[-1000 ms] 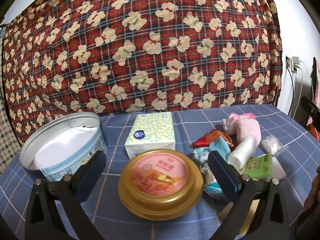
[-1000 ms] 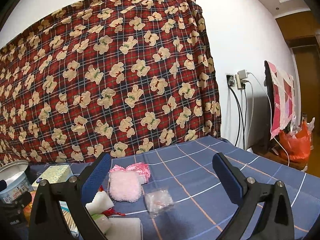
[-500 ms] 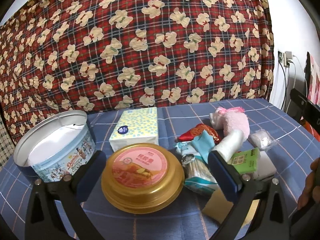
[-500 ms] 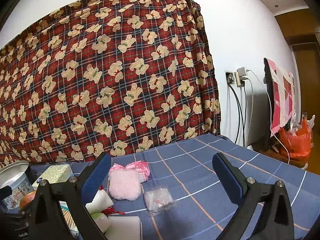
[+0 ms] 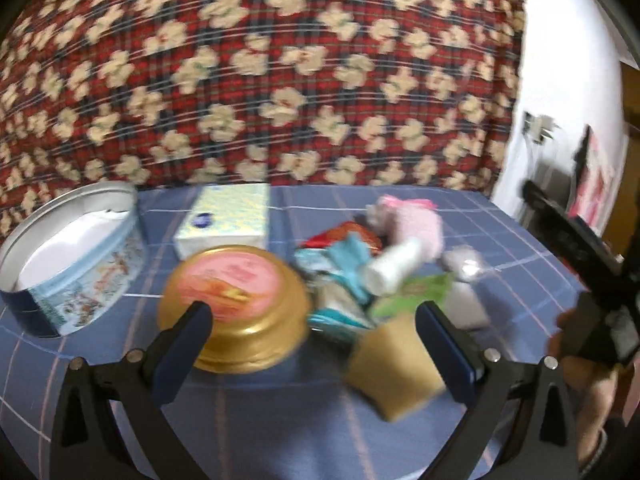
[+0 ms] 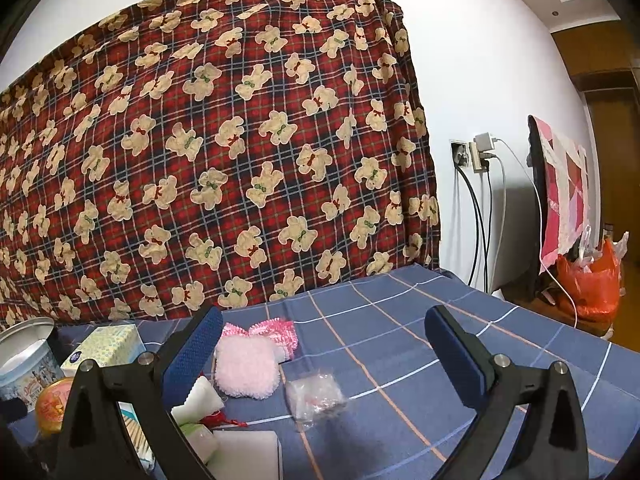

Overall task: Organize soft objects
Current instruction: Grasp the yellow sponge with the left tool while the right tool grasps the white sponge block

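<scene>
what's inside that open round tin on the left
The tin shows only a white lining or paper across its visible floor, with no objects on it. The near wall hides the front part of the inside, so something low there could go unseen.
</scene>
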Demonstrator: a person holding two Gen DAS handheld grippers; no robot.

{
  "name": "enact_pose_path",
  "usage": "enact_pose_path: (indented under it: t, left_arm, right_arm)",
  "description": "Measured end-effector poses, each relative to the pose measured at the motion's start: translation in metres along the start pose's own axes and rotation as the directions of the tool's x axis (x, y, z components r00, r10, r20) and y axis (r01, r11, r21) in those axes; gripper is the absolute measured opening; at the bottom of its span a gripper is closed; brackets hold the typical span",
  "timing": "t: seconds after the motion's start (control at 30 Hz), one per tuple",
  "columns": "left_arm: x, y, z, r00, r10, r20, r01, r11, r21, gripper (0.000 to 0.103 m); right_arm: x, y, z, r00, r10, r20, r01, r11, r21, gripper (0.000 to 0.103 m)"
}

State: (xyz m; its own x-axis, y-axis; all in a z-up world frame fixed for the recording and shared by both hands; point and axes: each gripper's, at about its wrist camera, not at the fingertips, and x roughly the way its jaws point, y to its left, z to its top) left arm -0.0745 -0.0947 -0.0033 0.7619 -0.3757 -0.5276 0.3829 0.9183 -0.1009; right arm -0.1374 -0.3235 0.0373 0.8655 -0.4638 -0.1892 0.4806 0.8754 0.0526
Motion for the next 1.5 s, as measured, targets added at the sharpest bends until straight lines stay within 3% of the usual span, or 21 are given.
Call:
enact_pose_path:
  t: [0.13, 0.23, 0.33, 0.4, 0.47, 0.53, 0.6, 0.7, 0.9, 1.07, 1.1, 1.17, 1.3, 1.5]
  left_arm:
    - [-0.005, -0.03, -0.003, 0.999, -0.032, -0.024, 0.033, 0.997, 0.074, 0.103]
    - [0.003, -0.054, -0.011, 0.995, -0.041, -0.094, 0.053, 0.99, 0.128, 0.098]
    - [0.014, -0.065, -0.017, 0.984, -0.055, -0.17, 0.078, 0.988, 0.132, 0.084]
    - [0.026, -0.067, -0.023, 0.974, -0.038, -0.223, 0.068, 0.989, 0.128, 0.066]
    - [0.035, -0.063, -0.028, 0.965, -0.03, -0.259, 0.059, 0.993, 0.106, 0.064]
    - [0.039, -0.057, -0.03, 0.954, -0.07, -0.291, 0.091, 0.994, 0.06, 0.06]
    - [0.04, -0.054, -0.03, 0.954, -0.094, -0.284, 0.107, 0.994, 0.029, 0.051]
    - [0.036, -0.058, -0.031, 0.963, -0.072, -0.26, 0.093, 0.993, 0.071, 0.045]
    - [0.028, -0.047, -0.03, 0.966, -0.106, -0.237, 0.124, 0.99, 0.063, 0.043]
    - [0.014, -0.034, -0.017, 0.977, -0.136, -0.165, 0.149, 0.986, 0.069, 0.043]
    - [0.011, -0.033, -0.014, 0.977, -0.143, -0.157, 0.156, 0.985, 0.072, 0.043]
    - [0.009, -0.03, -0.009, 0.979, -0.148, -0.141, 0.161, 0.983, 0.085, 0.043]
    - [0.01, -0.023, -0.003, 0.979, -0.161, -0.129, 0.171, 0.982, 0.077, 0.043]
    - [0.013, -0.007, 0.001, 0.99, -0.097, -0.1, 0.106, 0.99, 0.09, 0.043]
  right_arm:
    - [0.0, -0.003, 0.001, 1.0, 0.001, 0.001, -0.001, 1.0, 0.022, 0.102]
    - [0.001, -0.006, 0.001, 1.0, 0.001, -0.001, -0.001, 0.999, 0.039, 0.102]
    - [0.003, -0.008, 0.0, 1.0, -0.002, -0.013, 0.003, 0.999, 0.051, 0.102]
    - [0.008, -0.009, -0.001, 0.999, -0.004, -0.035, 0.006, 0.999, 0.054, 0.102]
    - [0.013, -0.01, -0.003, 0.998, -0.007, -0.066, 0.011, 0.998, 0.056, 0.102]
    - [0.019, -0.011, -0.005, 0.995, -0.007, -0.101, 0.013, 0.998, 0.066, 0.102]
    - [0.022, -0.013, -0.008, 0.993, -0.001, -0.121, 0.011, 0.997, 0.081, 0.102]
    - [0.024, -0.017, -0.01, 0.99, 0.02, -0.137, -0.005, 0.994, 0.107, 0.102]
    - [0.026, -0.011, -0.015, 0.981, 0.074, -0.177, -0.062, 0.995, 0.074, 0.102]
    - [0.022, -0.013, -0.018, 0.971, 0.098, -0.217, -0.089, 0.995, 0.053, 0.102]
    - [0.023, -0.013, -0.019, 0.967, 0.08, -0.243, -0.072, 0.996, 0.044, 0.102]
    - [0.029, -0.013, -0.026, 0.937, 0.056, -0.346, -0.048, 0.998, 0.033, 0.102]
    - [0.034, -0.009, -0.039, 0.871, 0.094, -0.483, -0.086, 0.996, 0.038, 0.095]
    - [0.031, 0.029, -0.054, 0.822, 0.118, -0.558, -0.178, 0.983, -0.054, 0.095]
